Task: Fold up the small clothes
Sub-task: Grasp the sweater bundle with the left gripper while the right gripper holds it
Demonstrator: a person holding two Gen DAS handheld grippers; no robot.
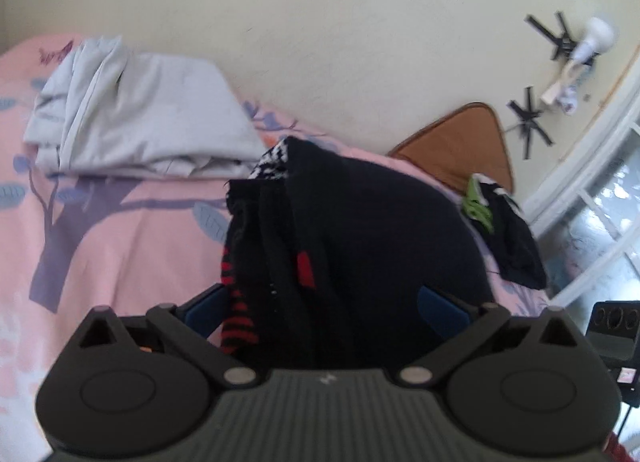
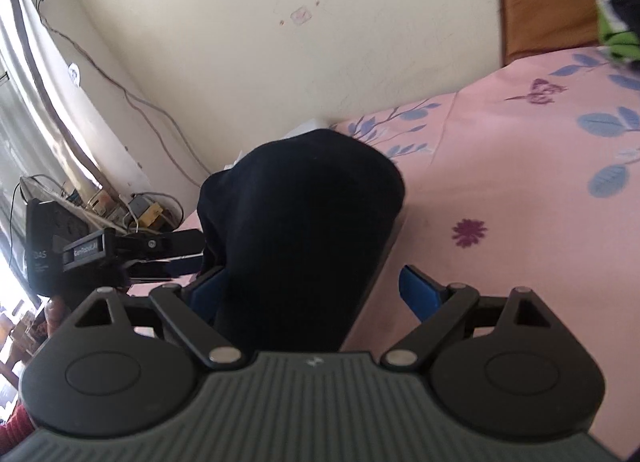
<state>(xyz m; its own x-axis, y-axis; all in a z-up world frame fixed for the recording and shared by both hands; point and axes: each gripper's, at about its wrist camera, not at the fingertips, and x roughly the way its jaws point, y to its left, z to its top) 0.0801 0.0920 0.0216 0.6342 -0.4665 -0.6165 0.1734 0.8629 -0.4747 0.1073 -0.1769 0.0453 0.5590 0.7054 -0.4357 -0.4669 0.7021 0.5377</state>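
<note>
Left hand-held gripper (image 1: 324, 302) tilts down over the pink bed (image 1: 120, 246), jaws wide apart, the dark garment (image 1: 380, 222) heaped between them, unpinched. Right hand-held gripper (image 2: 308, 286) also angles down, jaws spread, same garment lying between.

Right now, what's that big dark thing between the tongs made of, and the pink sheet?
The dark garment looks like soft matte knit cloth: it droops and bunches in folds. The pink sheet looks like thin woven fabric, probably cotton, printed with leaves, lightly creased.
</note>
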